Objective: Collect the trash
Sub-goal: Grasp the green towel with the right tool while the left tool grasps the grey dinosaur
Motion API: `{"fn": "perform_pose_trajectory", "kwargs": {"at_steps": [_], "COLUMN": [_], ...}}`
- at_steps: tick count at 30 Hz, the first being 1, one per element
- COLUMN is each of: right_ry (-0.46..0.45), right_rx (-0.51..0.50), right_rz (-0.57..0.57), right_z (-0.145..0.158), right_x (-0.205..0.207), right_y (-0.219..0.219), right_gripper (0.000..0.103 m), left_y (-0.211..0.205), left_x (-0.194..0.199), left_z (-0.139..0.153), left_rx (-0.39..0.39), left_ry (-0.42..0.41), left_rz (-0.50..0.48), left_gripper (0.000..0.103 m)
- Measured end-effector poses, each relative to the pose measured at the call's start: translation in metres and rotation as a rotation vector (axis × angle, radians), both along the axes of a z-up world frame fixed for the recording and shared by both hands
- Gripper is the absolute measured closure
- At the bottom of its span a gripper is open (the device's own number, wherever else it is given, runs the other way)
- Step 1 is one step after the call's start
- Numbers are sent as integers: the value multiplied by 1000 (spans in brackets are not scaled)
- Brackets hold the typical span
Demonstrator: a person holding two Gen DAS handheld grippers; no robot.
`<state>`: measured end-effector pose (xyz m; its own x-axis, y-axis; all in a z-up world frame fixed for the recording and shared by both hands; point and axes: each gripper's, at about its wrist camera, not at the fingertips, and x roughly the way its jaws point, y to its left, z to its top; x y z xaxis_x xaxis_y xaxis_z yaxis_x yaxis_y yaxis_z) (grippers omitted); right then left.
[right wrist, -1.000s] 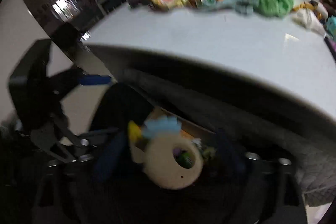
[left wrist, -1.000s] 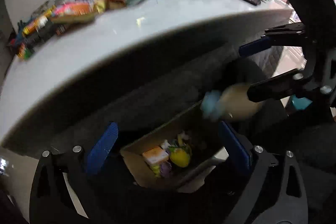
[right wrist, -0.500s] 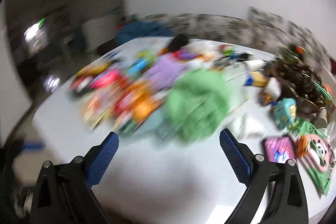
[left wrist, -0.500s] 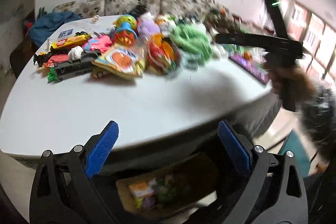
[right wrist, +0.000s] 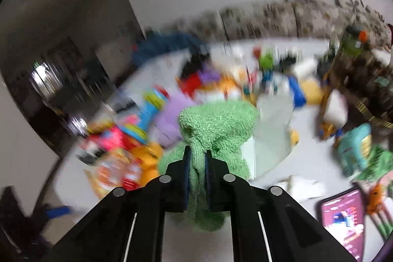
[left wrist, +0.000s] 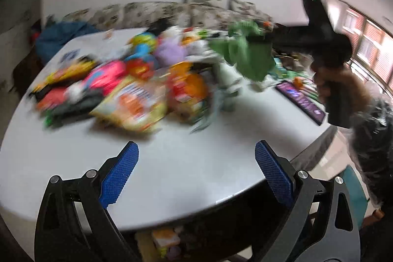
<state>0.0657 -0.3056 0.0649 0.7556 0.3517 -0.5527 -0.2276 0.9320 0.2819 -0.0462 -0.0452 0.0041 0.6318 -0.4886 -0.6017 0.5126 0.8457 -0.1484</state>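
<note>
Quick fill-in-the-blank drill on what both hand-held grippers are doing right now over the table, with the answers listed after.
1. The right hand-held gripper is shut on a fuzzy ____ cloth.
2. The left hand-held gripper holds nothing; its blue pads stand ____.
3. The held cloth hangs ____ the round white table, not on it.
4. A cardboard box of collected bits shows ____ the table's near edge.

Answers: green; open; above; below
</note>
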Motion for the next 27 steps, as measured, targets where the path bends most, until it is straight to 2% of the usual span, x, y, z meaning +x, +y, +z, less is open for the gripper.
{"fn": "perform_pose_trajectory", "kwargs": {"at_steps": [3,5,7,10,11,12,13,15,17,20,24,27], "right_ry": [-97,-137,-154,-163,-163,-160,-154,-141,-122,-101,-104,-122], "right_rx": [-6,-6,-19,-28,-25,-20,-8,11,33,36,30,22], "right_rz": [-32,-52,-73,-93,-99,-103,-103,-104,-97,-78,-43,-1], "right_z": [32,42,48,42,39,36,30,24,13,0,-2,5], "right_x": [-33,-56,-76,-92,-98,-102,-104,-106,-105,-105,-109,-120], "right_y": [-16,-28,-37,-54,-57,-60,-63,-69,-69,-61,-46,-35], "right_gripper": [93,93,93,92,92,92,92,92,92,92,92,92], "left_y": [-49,-80,-105,-117,-119,-124,-127,-134,-132,-113,-82,-54], "left_x": [19,36,61,94,100,104,105,104,102,92,49,9], "left_z": [5,4,-4,-22,-29,-34,-38,-41,-40,-23,34,68], "left_rx": [26,56,89,97,104,160,205,251,240,141,37,-6], "left_ry": [-42,-38,22,141,167,138,109,72,59,39,-96,-171], "left_rz": [-39,-43,-8,64,90,135,157,164,153,131,87,49], "left_gripper": [10,10,10,11,19,24,34,38,38,39,39,39]}}
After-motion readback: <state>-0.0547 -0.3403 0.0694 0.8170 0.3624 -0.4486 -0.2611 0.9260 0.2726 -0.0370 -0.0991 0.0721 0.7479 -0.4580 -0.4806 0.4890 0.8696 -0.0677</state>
